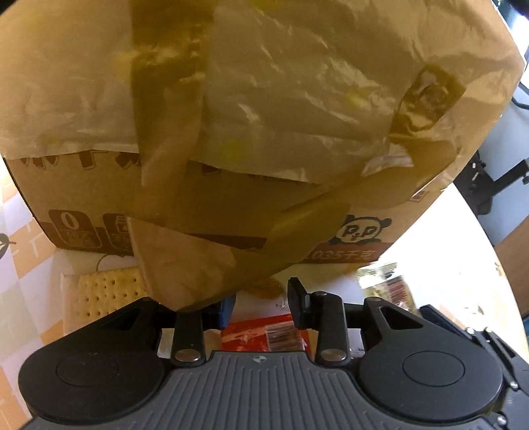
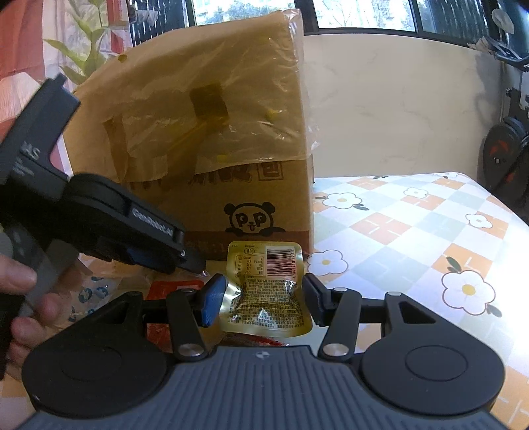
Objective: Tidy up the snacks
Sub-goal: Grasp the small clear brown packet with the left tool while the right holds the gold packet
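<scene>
Gold foil snack packet (image 2: 266, 291) clamped in right tool (image 2: 261, 299); left tool (image 1: 261, 306), fingers apart, beside cardboard box (image 2: 211, 158).

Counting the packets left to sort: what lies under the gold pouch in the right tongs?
A red packet peeks out beneath the gold pouch; the rest is covered, so any others cannot be seen.

Daylit windows (image 2: 363, 13) up top, cream wall (image 2: 396, 99) below, floral checked surface (image 2: 413, 225), exercise bike (image 2: 506, 149) at right.
</scene>
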The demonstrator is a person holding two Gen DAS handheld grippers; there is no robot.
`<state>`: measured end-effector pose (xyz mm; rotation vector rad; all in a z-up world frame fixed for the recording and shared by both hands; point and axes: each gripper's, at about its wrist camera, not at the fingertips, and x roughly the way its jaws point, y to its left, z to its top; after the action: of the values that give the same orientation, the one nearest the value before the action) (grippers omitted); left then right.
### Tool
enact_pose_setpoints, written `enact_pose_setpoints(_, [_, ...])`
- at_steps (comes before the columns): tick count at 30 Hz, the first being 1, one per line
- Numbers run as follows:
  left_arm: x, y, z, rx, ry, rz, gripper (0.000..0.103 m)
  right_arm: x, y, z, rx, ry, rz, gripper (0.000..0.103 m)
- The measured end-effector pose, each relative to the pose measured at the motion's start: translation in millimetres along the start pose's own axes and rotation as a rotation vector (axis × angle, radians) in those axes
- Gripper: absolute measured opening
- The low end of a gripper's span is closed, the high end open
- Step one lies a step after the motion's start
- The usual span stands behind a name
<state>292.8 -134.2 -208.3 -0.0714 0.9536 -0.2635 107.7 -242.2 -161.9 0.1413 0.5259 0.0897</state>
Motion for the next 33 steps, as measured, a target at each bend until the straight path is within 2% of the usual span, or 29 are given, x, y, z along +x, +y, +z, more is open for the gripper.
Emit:
enact_pose_setpoints(8, [20, -7, 2, 0.026, -0.007, 0.005, 0.037, -1, 2, 0, 0.017, 0.002, 0.005, 0.054])
enact_pose_setpoints(14, [24, 3, 6, -0.041, 0.006, -0.027, 0.037, 0, 3, 0, 0.011, 0.004, 0.006, 0.054])
enact_pose_setpoints(19, [25, 8, 7, -0.052, 0.009, -0.026, 0.04, 1, 2, 1, 0.01, 0.008, 0.007, 0.054])
enact_pose_setpoints(25, [26, 1, 7, -0.022, -0.005, -0.007, 0.041, 3, 2, 1, 0.005, 0.016, 0.009, 0.054])
enact_pose_setpoints(26, [27, 1, 7, -0.025, -0.007, -0.008, 0.041, 4, 2, 1, 0.005, 0.018, 0.009, 0.054])
enact_pose_setpoints(27, [26, 2, 6, -0.021, -0.008, -0.008, 0.035, 4, 2, 1, 0.005, 0.019, 0.01, 0.054])
enact_pose_setpoints(29, [21, 4, 4, -0.004, -0.011, -0.007, 0.035, 4, 1, 1, 0.006, 0.019, 0.011, 0.054])
enact_pose_setpoints(31, [18, 7, -3, 0.003, -0.012, -0.04, 0.023, 5, 0, 2, 0.007, 0.02, 0.013, 0.054])
enact_pose_setpoints(33, [14, 7, -10, 0.051, -0.015, -0.055, 0.02, 5, 0, 2, 0.007, 0.02, 0.014, 0.054])
